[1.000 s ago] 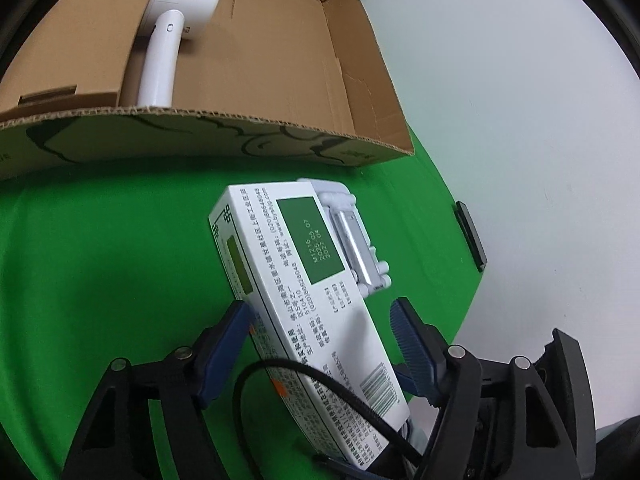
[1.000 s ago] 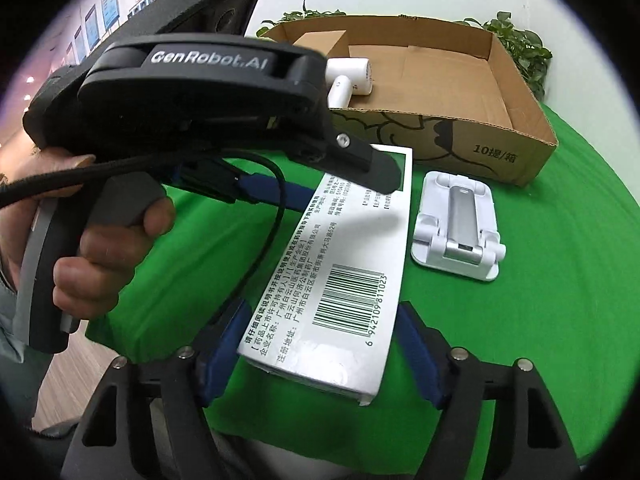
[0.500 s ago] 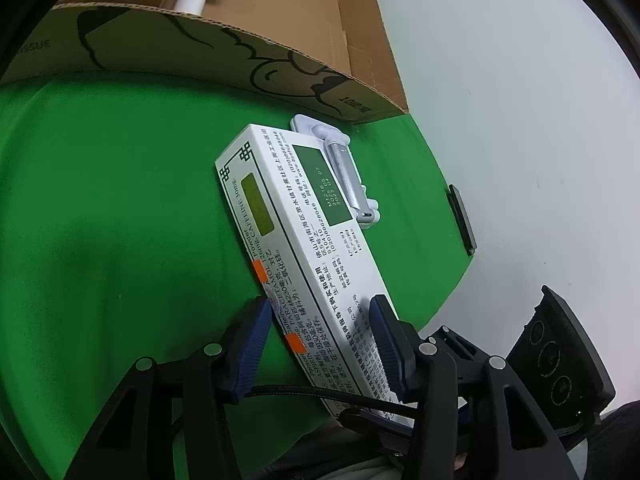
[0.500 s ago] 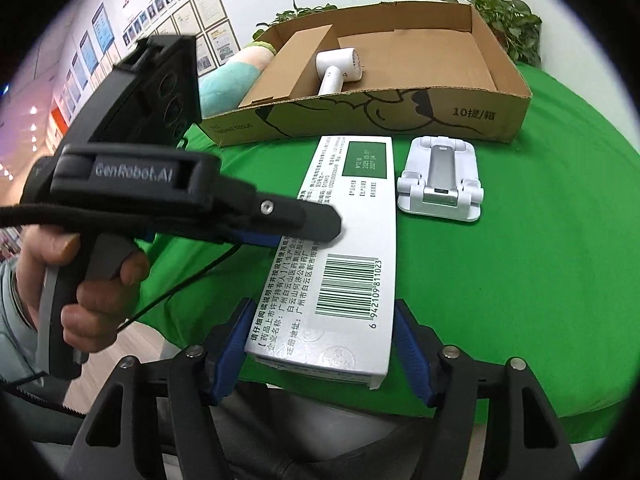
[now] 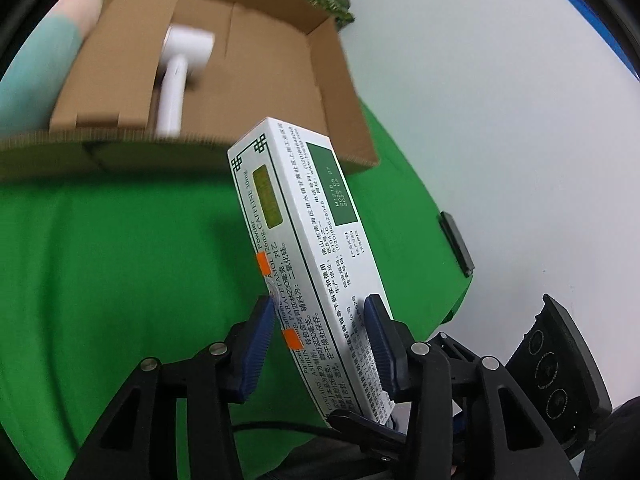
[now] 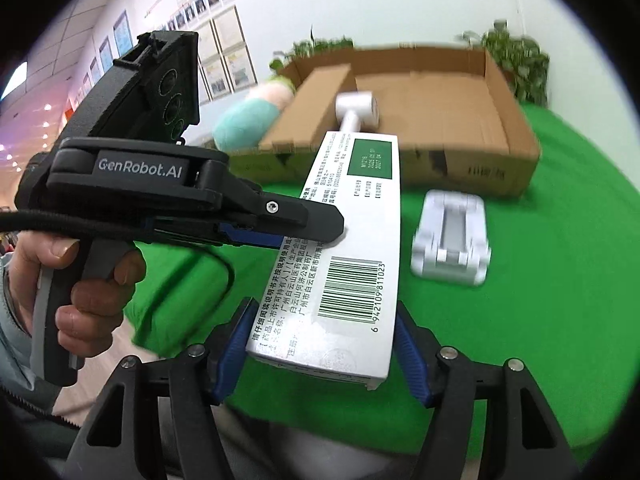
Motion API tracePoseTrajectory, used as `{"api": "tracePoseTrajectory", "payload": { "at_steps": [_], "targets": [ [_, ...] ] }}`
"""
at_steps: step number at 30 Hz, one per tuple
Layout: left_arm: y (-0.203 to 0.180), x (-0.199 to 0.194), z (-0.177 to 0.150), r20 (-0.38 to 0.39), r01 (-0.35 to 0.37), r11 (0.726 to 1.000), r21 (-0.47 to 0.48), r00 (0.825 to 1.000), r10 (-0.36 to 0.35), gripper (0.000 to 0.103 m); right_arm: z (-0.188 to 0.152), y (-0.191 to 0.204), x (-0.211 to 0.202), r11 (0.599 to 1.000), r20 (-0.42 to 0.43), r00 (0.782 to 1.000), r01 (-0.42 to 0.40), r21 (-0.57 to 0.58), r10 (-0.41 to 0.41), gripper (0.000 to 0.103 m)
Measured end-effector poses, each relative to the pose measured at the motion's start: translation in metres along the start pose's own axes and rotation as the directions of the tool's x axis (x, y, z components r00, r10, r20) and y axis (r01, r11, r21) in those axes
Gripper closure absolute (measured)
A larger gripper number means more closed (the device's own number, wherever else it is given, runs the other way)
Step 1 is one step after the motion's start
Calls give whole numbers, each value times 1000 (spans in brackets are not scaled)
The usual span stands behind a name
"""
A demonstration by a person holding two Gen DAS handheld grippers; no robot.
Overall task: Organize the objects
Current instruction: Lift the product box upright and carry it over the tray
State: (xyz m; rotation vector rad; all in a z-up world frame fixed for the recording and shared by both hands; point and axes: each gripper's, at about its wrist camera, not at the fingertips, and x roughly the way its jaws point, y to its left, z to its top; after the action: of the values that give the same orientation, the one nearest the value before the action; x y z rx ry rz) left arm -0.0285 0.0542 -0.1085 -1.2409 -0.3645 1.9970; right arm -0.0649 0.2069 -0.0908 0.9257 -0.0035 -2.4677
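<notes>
**Medicine box gripped, not yet boxed**

Your left gripper (image 5: 318, 320) is clamped on the long white printed medicine carton (image 5: 308, 248), blue pads (image 5: 256, 344) pressing its two long faces near the close end. Your right gripper (image 6: 322, 344) straddles the carton's (image 6: 344, 260) barcode end, pads at both edges; I can't tell if they actually press. The carton looks lifted and tilted above the green tablecloth (image 5: 120, 260), far end pointing at the open brown cardboard box (image 5: 280, 60).

Progress, judging by layout: the white hairdryer-shaped device (image 5: 180, 68) already lies in the box. The carton isn't in. The white folding phone stand (image 6: 452, 240) sits on the cloth just right of the carton, near the box's front wall, untouched.
</notes>
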Motion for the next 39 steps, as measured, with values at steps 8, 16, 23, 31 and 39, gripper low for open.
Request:
{"api": "tracePoseTrajectory", "payload": {
  "at_steps": [8,16,23,31,39],
  "targets": [
    [-50,-48,66,146,-57,981,185,989,30,61,60,3,-18,999,190,981,31,-21,-27,39],
    [-87,-84,128,233,-99,949,298,972,29,61,121,-3,-34,997,340,939,66,-34,-50,39],
    [-106,-95,184,257,-123,930,346,966,32,61,163,-21,-29,998,387,921,68,-16,-57,39],
    [-107,-91,243,254,-133,929,347,966,43,61,208,-34,-15,997,380,923,70,-20,-57,39],
    [-55,-36,254,156,-135,960,244,983,99,61,216,-59,34,999,243,970,8,42,-18,39]
  ]
}}
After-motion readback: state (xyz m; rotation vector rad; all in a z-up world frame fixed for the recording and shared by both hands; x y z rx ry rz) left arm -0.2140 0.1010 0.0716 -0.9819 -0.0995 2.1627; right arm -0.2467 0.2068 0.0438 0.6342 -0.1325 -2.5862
